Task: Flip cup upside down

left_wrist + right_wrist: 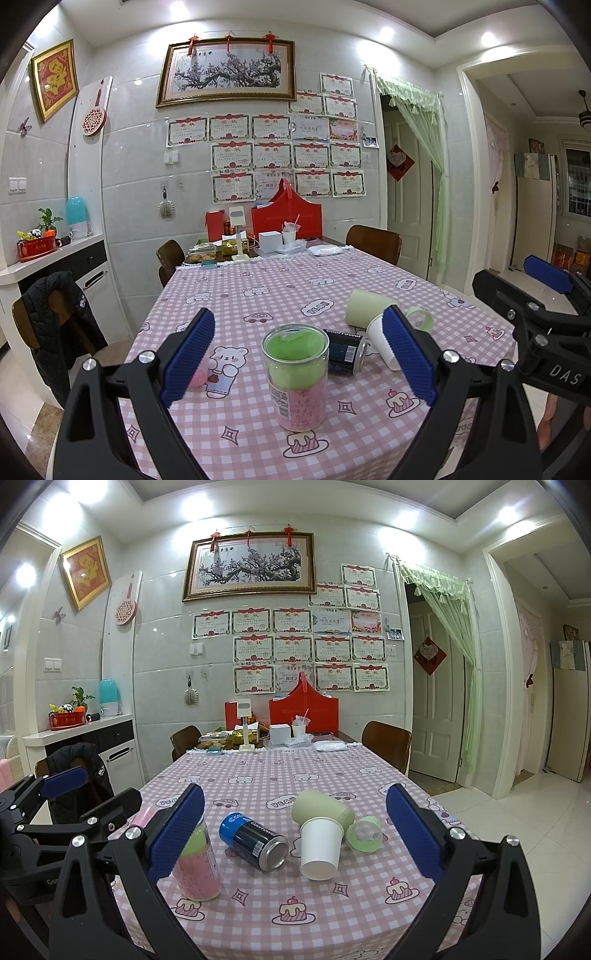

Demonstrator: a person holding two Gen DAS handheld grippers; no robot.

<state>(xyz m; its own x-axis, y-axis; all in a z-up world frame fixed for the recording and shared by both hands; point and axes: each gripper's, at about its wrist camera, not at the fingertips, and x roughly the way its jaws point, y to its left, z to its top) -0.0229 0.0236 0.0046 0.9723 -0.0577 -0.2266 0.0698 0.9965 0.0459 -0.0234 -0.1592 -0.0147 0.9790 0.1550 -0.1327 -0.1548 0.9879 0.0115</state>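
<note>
A white paper cup (320,848) lies on its side on the pink checked tablecloth (332,915), its mouth toward me. In the left wrist view the cup (380,341) is partly hidden behind a blue finger pad. My right gripper (295,834) is open and empty, held above the table with the cup between its fingers' lines of sight. My left gripper (299,354) is open and empty, framing a clear jar (297,376) with green and pink contents. The right gripper (546,295) also shows at the right edge of the left wrist view.
A dark can (255,843) lies on its side left of the cup. A pale green cup (321,808) lies behind it, with a green lid (365,832) to the right. Boxes and food clutter (280,727) stand at the table's far end. Chairs (388,742) stand around the table.
</note>
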